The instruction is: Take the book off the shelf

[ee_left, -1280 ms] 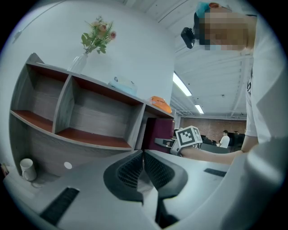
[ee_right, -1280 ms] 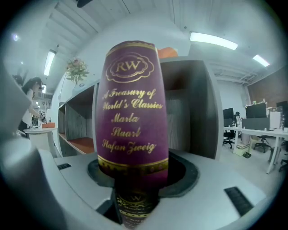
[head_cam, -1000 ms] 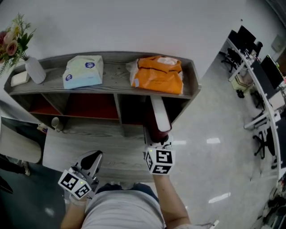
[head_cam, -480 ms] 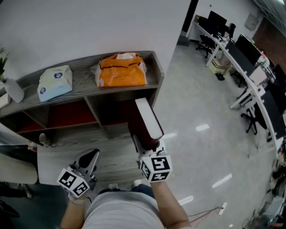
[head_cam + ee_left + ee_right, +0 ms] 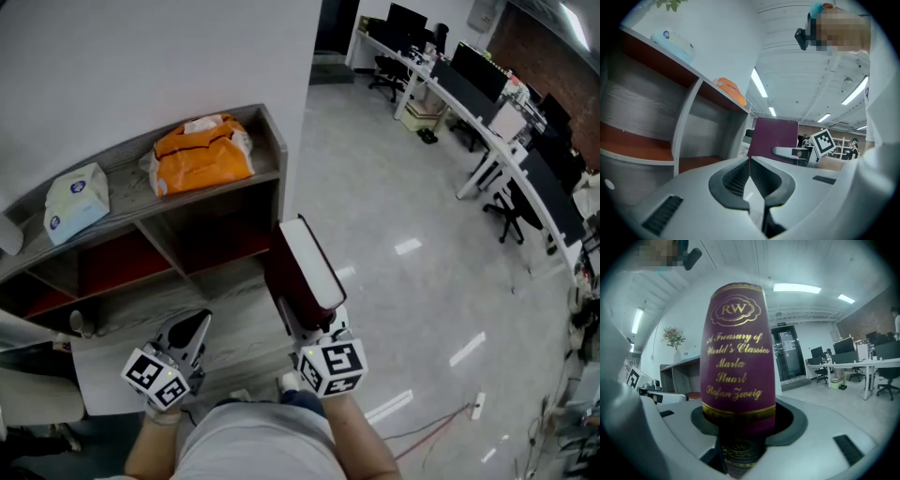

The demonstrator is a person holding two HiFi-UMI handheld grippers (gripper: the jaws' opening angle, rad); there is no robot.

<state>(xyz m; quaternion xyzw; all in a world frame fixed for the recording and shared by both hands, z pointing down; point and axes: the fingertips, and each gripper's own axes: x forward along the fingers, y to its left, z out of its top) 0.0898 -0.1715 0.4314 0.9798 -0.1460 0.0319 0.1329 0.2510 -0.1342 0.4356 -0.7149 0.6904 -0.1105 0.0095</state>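
A maroon book (image 5: 298, 275) with a white page edge is out of the grey shelf (image 5: 270, 141), held upright over the floor in front of the shelf's right end. My right gripper (image 5: 307, 323) is shut on its lower end. In the right gripper view its spine (image 5: 738, 357) with gold lettering stands between the jaws, filling the gap. My left gripper (image 5: 190, 330) hangs low at the left, in front of the shelf's base, shut and holding nothing. In the left gripper view the jaws meet with nothing between them, and the book (image 5: 773, 137) shows beyond them.
An orange bag (image 5: 202, 155) and a pale tissue pack (image 5: 73, 202) lie on the shelf top. Its lower compartments have red backs. Polished floor spreads to the right, with desks, monitors and chairs (image 5: 469, 84) at the back right. A cable with a power strip (image 5: 476, 405) lies on the floor.
The book has come away from the shelf's right compartment in my right gripper and turned to the right. The head view has swung right. The left gripper has stayed put.
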